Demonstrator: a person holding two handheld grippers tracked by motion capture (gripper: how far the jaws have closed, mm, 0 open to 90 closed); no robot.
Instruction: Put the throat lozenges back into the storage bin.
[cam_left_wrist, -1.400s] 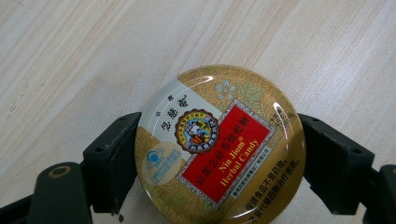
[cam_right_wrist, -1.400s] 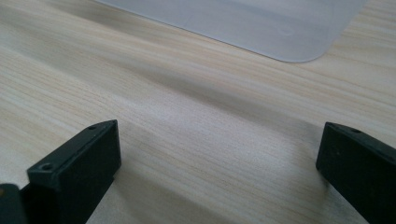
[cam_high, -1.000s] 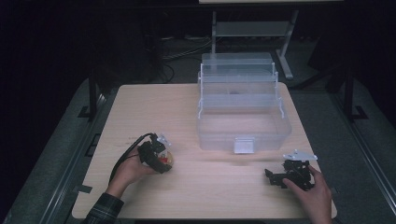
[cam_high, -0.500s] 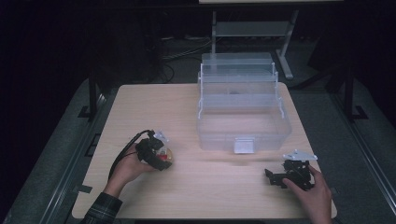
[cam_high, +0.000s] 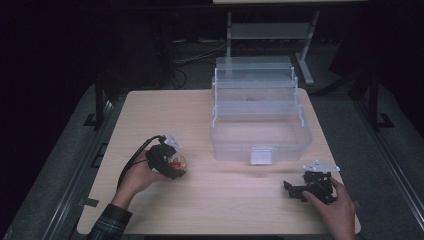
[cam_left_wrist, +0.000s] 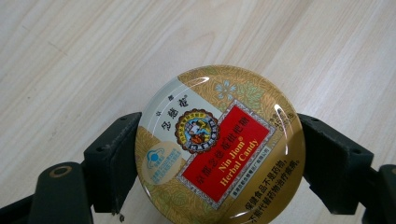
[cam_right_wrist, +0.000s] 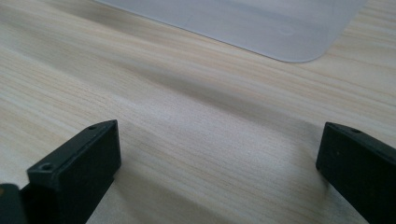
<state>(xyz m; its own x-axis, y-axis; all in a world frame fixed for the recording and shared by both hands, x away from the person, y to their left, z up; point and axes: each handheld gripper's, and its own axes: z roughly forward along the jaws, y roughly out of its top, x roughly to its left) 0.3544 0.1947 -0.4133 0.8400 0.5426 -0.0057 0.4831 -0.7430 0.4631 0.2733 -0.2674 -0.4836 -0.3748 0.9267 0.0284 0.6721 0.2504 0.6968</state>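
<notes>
Left gripper view puts my left gripper (cam_left_wrist: 219, 154) right on a round gold-coloured tin of herbal candy (cam_left_wrist: 219, 144), its lid printed with a red label and a pale patch. My two black jaws press against opposite sides of the tin's rim, so the gripper is closed on it and has it firmly. The tin is held with its printed lid facing the camera, and the pale wooden table (cam_left_wrist: 70, 56) lies behind it. I cannot tell from this view whether the tin's underside touches the wood.

From the high view, my left gripper (cam_high: 167, 161) sits at the near left part of the table (cam_high: 165, 110), with the tin (cam_high: 177, 162) showing as a small gold and red spot between the jaws and the black cable looping back toward my left hand (cam_high: 137, 175). A clear plastic storage box with stepped trays (cam_high: 257, 112) stands toward the far right of the table, well apart from the tin.

My right gripper (cam_high: 310, 187) rests at the near right edge, in my right hand (cam_high: 337, 207). In the right gripper view its jaws stand wide apart with nothing between them (cam_right_wrist: 219, 163), just bare wood, and a corner of the clear box (cam_right_wrist: 261, 23) lies beyond.
</notes>
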